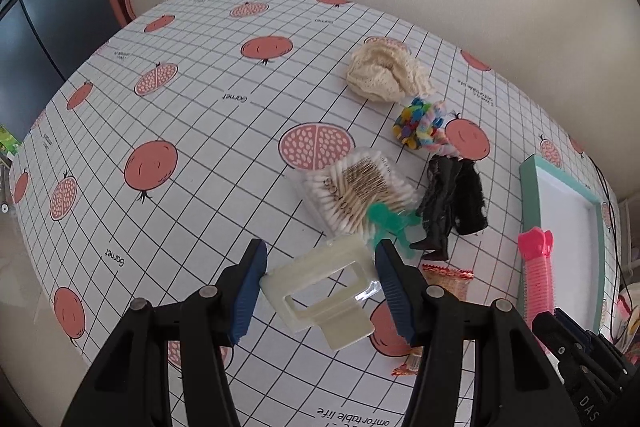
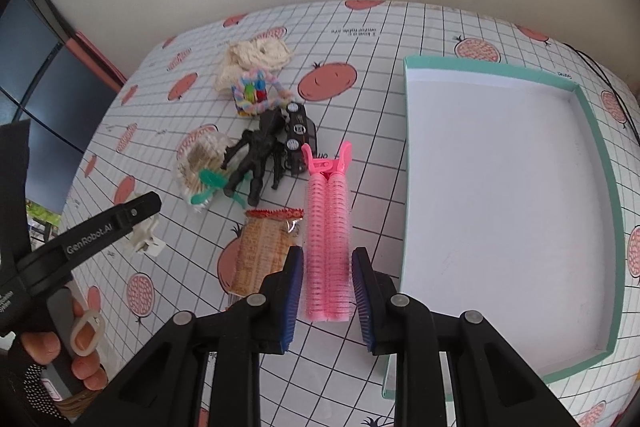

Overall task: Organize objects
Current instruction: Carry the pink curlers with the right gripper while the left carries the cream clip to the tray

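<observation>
Currently both grippers carry an item above the table [image 1: 192, 131].

Right gripper [image 2: 327, 301]: jaws narrow, clamped on the pink hair roller clip [image 2: 328, 227]. Clip's long axis runs straight out along the fingers, clip end away from the cam. Held end sits between the blue pads [image 2: 292, 291]; the rest sticks out fwd.

Key relation: the teal tray [image 2: 596, 155] lies just beside the clip, to its right in the right wrist view. Tray's near-left edge is almost under the right finger. Judgement: right hand is the nearer one, so a short shift to the right and a lowering should put the clip over the tray floor. Clip's long axis approx. parallel to the tray's long side, so little or no wrist turn looks needed.

Left gripper [image 1: 320, 291]: jaws about half spread, holding a cream plastic clip [image 1: 320, 291] crosswise between the pads. It is well apart from the tray, w/ the pile between.

Containers: the tray is empty, white floor fully bare.

Still on the table, unsorted: cotton swab pack [image 1: 356, 187], green plastic piece [image 1: 384, 223], black figure [image 2: 256, 155], toy car [image 2: 298, 139], colourful braided item [image 2: 252, 93], cream knit cloth [image 1: 384, 75], snack packet [image 2: 264, 251].
</observation>
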